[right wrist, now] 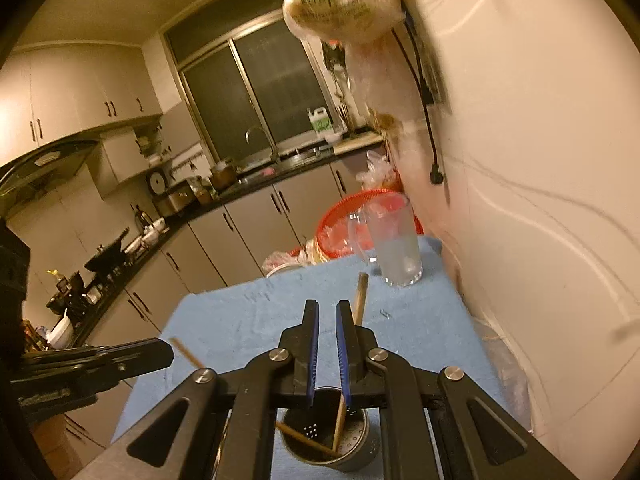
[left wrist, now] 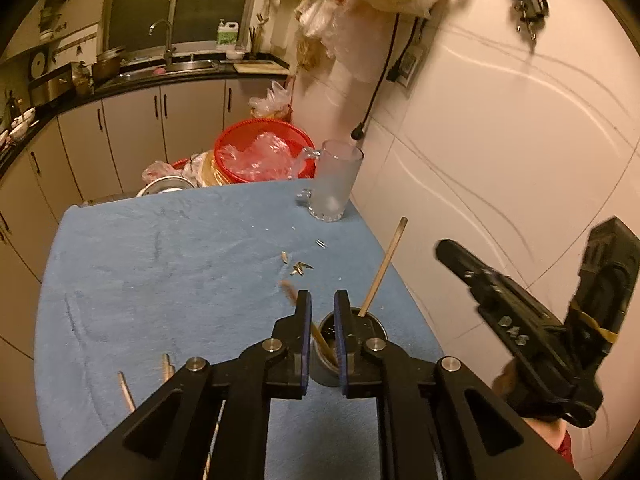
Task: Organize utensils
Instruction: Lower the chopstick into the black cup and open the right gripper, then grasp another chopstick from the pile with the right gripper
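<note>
Above the metal holder (right wrist: 352, 462), left gripper's (left wrist: 322, 300) jaws clamp a chopstick (left wrist: 320, 338); right gripper's (right wrist: 326, 308) jaws sit together.

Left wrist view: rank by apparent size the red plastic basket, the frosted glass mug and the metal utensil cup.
1. Red plastic basket, largest though farthest.
2. Frosted glass mug.
3. Metal utensil cup, nearest, but partly hidden by the jaws, so this place is unsure.
</note>
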Motion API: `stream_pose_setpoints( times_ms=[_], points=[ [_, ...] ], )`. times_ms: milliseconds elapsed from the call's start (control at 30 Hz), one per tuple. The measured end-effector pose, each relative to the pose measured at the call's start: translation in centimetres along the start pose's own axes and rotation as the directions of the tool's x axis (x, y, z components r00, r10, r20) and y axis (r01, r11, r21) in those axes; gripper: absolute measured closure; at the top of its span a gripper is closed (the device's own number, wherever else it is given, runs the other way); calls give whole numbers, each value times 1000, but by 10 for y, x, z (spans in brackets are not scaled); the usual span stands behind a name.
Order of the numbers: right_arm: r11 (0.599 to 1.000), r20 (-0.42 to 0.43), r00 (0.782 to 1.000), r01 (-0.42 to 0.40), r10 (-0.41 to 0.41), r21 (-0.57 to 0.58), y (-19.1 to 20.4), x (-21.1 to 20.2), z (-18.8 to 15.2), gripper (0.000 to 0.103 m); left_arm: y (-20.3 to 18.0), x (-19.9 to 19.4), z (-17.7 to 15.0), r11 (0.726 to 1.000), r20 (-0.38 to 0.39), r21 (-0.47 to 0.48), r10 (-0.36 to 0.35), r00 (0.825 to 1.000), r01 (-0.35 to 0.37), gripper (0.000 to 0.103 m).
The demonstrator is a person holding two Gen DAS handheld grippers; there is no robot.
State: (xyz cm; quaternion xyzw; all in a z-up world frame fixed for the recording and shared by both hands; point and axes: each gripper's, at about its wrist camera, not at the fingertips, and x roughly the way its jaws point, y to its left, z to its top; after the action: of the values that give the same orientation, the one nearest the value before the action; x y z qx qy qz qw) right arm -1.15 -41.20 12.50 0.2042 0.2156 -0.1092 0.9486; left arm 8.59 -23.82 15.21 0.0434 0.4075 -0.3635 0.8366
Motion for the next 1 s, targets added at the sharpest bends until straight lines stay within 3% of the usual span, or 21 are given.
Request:
stream_pose_setpoints(
  times_ms=[33, 100, 133, 367, 533, 733, 867, 933, 1000],
  points=[
    [1000, 14, 1000, -7, 7, -6, 3, -8, -1, 92, 3, -8, -4, 1000, 17, -4, 6, 1000, -6, 86],
    [999, 30, 999, -23, 24, -27, 11, -21, -5, 92, 10, -20, -12, 999, 53, -3, 32, 998, -32, 67],
    [999, 33, 999, -33, 34, -39, 15, -26, -9, 93, 14, -29, -18, 998, 78, -4, 55, 995, -55, 64],
    [981, -47, 992, -119, 113, -155, 59, -39, -58, 93, 62, -62, -70, 982, 126, -44, 187, 974, -183, 62],
    [962, -152, 972, -206, 180, -179, 84, -29, -95, 93, 115, -58, -123, 958, 59, -130, 265, 963, -255, 59],
    [936, -342, 914, -294, 217, -193, 113, 10, -132, 93, 168, -25, -184, 911, -86, -206, 348, 934, -358, 59],
    [924, -468, 860, -327, 205, -197, 127, 44, -151, 93, 189, -14, -211, 900, -147, -251, 329, 933, -357, 59],
    [921, -537, 820, -343, 199, -183, 134, 65, -160, 93, 192, -15, -218, 902, -149, -251, 323, 935, -352, 59],
    [927, -579, 796, -332, 175, -176, 139, 88, -165, 92, 193, -16, -219, 904, -143, -245, 324, 935, -351, 59]
  ],
)
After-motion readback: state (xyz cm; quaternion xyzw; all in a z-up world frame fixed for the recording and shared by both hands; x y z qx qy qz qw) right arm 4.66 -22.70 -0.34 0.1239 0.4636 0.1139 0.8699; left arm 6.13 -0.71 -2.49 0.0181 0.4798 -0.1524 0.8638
